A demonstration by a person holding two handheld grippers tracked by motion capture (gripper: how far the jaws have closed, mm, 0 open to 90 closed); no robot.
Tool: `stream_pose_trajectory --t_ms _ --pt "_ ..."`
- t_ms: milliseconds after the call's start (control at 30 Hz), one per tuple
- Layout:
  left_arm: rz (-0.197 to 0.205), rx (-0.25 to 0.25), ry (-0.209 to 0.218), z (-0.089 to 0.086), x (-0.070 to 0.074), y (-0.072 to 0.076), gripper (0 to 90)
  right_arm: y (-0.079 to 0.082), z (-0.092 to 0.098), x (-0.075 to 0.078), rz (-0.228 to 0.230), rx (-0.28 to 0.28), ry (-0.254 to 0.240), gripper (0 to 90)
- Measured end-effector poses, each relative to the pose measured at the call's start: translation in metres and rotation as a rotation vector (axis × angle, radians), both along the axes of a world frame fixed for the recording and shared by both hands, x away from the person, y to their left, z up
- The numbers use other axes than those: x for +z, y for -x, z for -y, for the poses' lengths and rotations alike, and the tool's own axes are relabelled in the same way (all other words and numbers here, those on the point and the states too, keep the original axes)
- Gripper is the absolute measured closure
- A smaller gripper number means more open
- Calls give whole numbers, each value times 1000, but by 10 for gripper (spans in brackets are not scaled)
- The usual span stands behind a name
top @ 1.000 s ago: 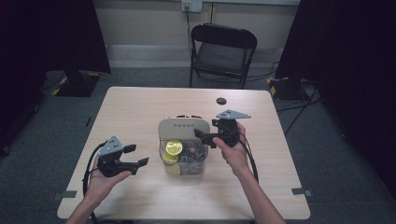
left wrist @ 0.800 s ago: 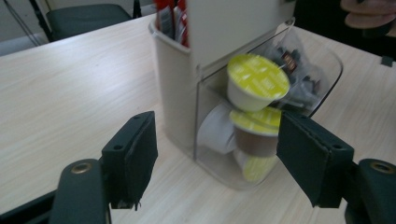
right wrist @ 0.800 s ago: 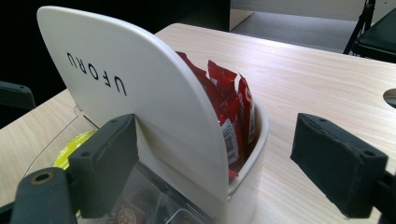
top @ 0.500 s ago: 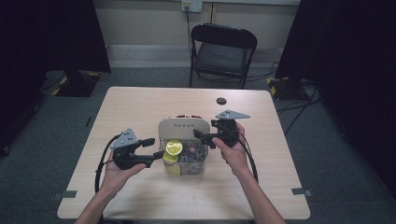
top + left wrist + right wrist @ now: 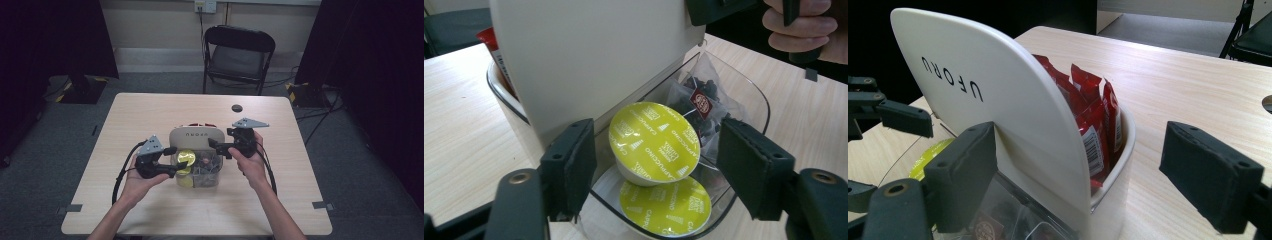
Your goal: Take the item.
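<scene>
A white organiser with an upright lid point(image 5: 196, 136) marked UFORU stands mid-table. Its clear front bin point(image 5: 754, 95) holds two yellow-green capsules, one point(image 5: 654, 140) leaning on the other point(image 5: 666, 207), beside a tea bag point(image 5: 701, 102). Red packets point(image 5: 1093, 115) fill the section behind the lid point(image 5: 983, 100). My left gripper point(image 5: 177, 159) is at the bin's left side; its jaws point(image 5: 656, 135) have just been opening and stand either side of the upper capsule without touching it. My right gripper point(image 5: 216, 147) is open at the organiser's right side, its jaws point(image 5: 1080, 145) wide, touching nothing.
A small black round object point(image 5: 237, 108) lies on the table behind the organiser. A black folding chair point(image 5: 239, 50) stands beyond the far edge. Bare wood point(image 5: 125, 120) stretches to the left and right of the organiser.
The left gripper has moved right, from the open table up to the clear bin and the capsules. The right gripper has kept its place by the lid.
</scene>
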State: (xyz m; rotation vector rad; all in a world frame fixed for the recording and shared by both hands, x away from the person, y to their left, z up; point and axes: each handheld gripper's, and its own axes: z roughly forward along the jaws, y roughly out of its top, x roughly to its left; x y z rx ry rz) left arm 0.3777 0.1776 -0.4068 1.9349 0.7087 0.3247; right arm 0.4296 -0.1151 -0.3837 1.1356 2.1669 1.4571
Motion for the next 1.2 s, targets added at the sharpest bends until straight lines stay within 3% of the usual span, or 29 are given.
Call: stream_pose_trajectory --t_ms 267,733,1200 --pt "2 -29 -34 10 -7 -2 325 0 -2 -1 -4 5 0 144" --pt "-37 -60 -69 21 -12 -6 357 -1 0 -1 -5 5 -4 144" --pt "-37 -59 -59 22 -13 -8 378 -1 -2 -2 -10 11 -1 144"
